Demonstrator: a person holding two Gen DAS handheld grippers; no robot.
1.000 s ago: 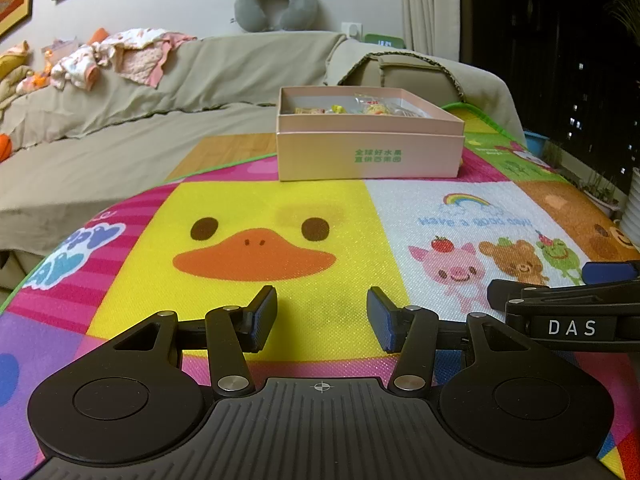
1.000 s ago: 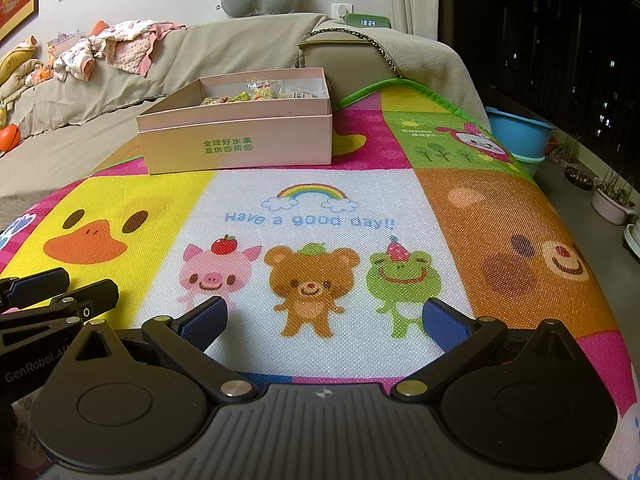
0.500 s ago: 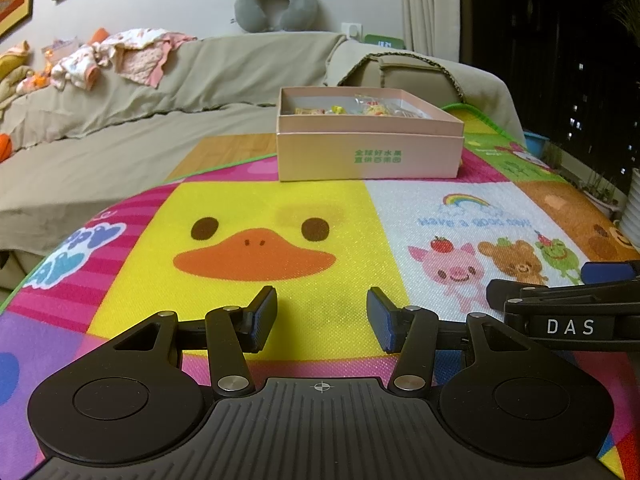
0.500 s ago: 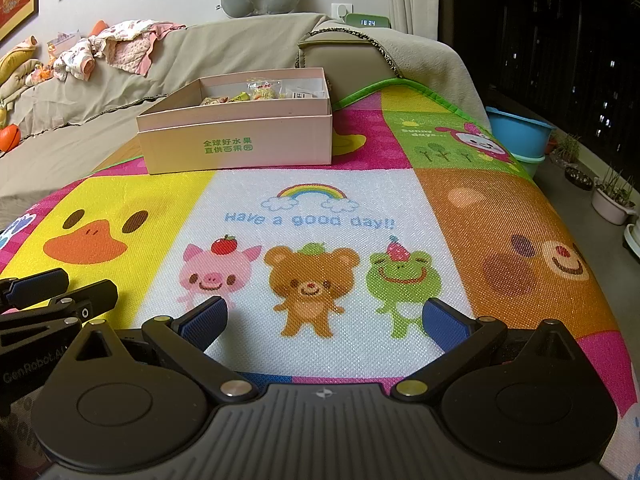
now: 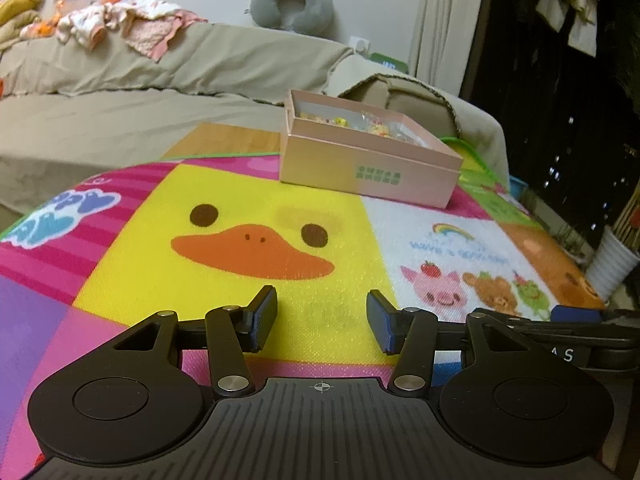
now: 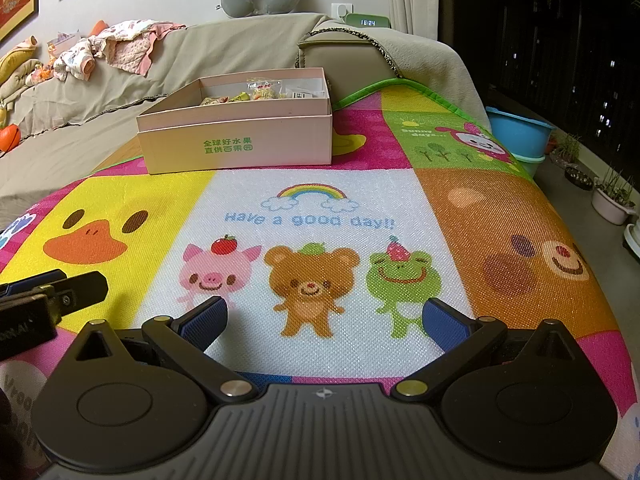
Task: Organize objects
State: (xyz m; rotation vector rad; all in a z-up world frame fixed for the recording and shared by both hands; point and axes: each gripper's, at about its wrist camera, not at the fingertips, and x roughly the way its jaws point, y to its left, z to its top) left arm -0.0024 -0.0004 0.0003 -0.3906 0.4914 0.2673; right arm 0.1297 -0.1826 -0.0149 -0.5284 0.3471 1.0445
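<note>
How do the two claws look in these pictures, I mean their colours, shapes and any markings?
Both are matte black. The left claw has two round discs at its base, a ribbed middle plate with a small crosshair mark, silver rivets on angular link arms, and dark blue pads. The right claw has the same build, with brighter blue textured pads. From the left view, white letters "A S" show on the right claw's side.
</note>
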